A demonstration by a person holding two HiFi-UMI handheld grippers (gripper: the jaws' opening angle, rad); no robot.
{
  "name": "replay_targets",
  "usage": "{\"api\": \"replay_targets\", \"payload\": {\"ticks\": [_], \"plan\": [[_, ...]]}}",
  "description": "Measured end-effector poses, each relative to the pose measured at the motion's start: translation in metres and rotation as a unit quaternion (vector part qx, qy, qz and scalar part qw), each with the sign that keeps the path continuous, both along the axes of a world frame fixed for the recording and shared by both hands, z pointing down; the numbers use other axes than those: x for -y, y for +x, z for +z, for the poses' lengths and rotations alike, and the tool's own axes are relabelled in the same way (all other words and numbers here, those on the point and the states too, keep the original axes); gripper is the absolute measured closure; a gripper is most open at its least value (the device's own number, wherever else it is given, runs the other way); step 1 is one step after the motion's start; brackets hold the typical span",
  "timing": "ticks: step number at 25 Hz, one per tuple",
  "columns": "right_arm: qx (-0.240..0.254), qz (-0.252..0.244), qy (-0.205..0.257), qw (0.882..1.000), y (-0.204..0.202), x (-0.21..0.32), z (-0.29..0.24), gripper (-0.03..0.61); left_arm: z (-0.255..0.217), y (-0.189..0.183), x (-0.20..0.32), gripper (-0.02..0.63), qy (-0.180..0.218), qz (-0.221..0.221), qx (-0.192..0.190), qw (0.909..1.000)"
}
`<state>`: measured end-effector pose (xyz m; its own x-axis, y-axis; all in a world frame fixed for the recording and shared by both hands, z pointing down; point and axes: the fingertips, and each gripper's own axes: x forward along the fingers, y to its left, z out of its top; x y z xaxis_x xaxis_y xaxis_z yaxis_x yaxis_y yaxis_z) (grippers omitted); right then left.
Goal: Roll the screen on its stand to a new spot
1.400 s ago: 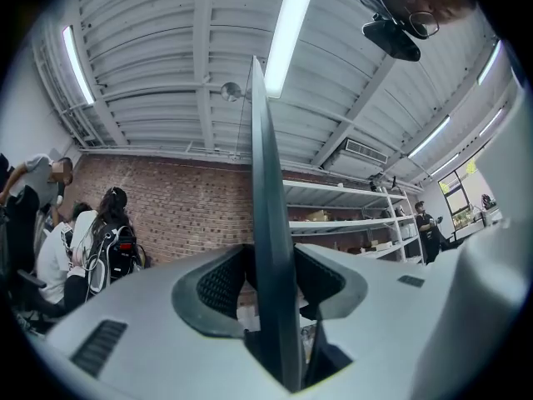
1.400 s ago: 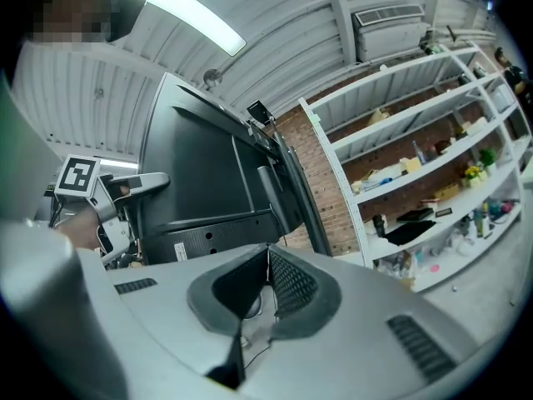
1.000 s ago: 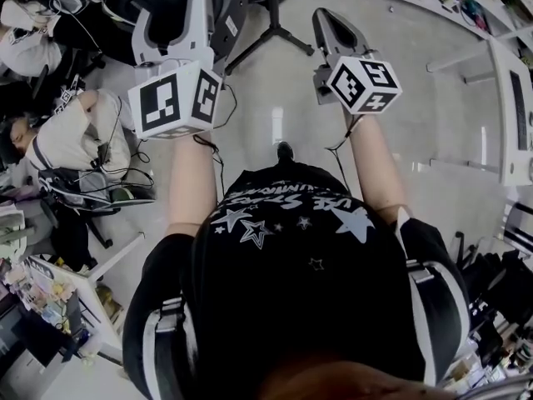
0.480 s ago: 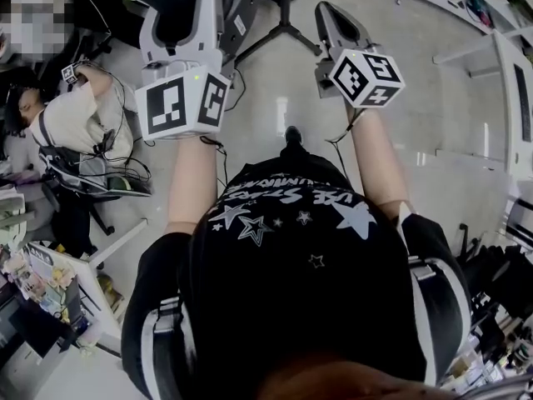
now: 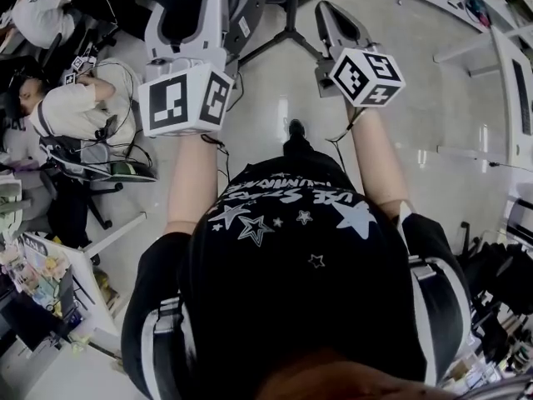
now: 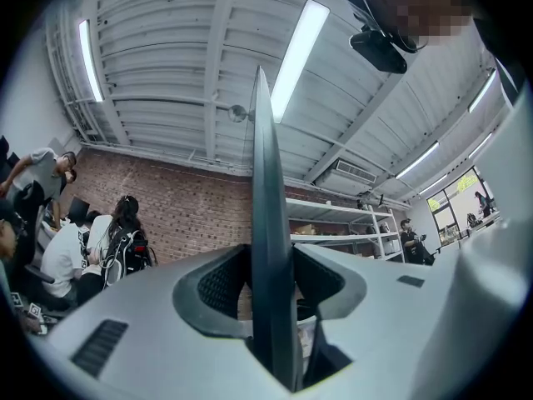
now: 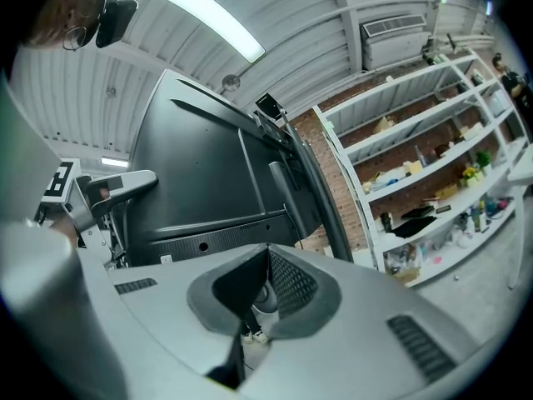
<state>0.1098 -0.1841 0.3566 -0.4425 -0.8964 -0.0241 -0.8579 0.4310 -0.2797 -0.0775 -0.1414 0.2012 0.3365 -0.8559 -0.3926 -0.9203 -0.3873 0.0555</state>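
Clamping onto the thin edge of the screen (image 6: 268, 165), the left gripper (image 6: 271, 257) has both jaws pressed against it, one on each side. In the left gripper view the dark panel runs straight up between them. The right gripper (image 7: 266, 252) is a different story: its jaws come together at the tips with nothing held, and it sits just right of the screen. Its view looks up at the black back of the panel, which fills the left half, with the stand (image 7: 291, 192) pole running up the back.

From the head view, the screen is at the far edge, right in front of the person, and the stand's dark legs are spread on the pale floor (image 5: 416, 98) between the two grippers. Both arms are stretched forward. A person in a white top (image 5: 71, 115) is sitting off to the left. White shelves (image 7: 416, 152) full of small stuff stand against a brick wall on the right.
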Motion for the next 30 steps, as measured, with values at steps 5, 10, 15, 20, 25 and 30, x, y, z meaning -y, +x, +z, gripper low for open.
{"api": "replay_targets", "payload": {"ticks": [5,10,15,20,25,30], "plan": [[0.0,-0.003,-0.002,1.0,-0.017,-0.031,0.001,0.571,0.0,-0.015,-0.027,0.416,0.002,0.004,-0.005,1.0],[0.001,0.001,0.001,1.0,-0.027,-0.062,0.001,0.571,0.001,-0.029,-0.056,0.417,0.002,0.001,-0.004,1.0],[-0.002,0.004,0.0,1.0,-0.033,-0.09,0.004,0.571,0.001,-0.039,-0.083,0.417,0.007,0.004,-0.006,1.0],[-0.006,0.004,-0.008,1.0,-0.039,-0.113,0.009,0.571,0.001,-0.045,-0.11,0.417,0.009,0.006,-0.009,0.9999],[-0.012,0.001,-0.007,1.0,-0.049,-0.129,0.008,0.571,0.001,-0.047,-0.133,0.42,0.001,0.019,-0.016,0.9997],[-0.024,-0.001,-0.014,1.0,-0.056,-0.145,0.012,0.571,0.003,-0.049,-0.156,0.42,0.006,0.026,-0.018,0.9995]]}}
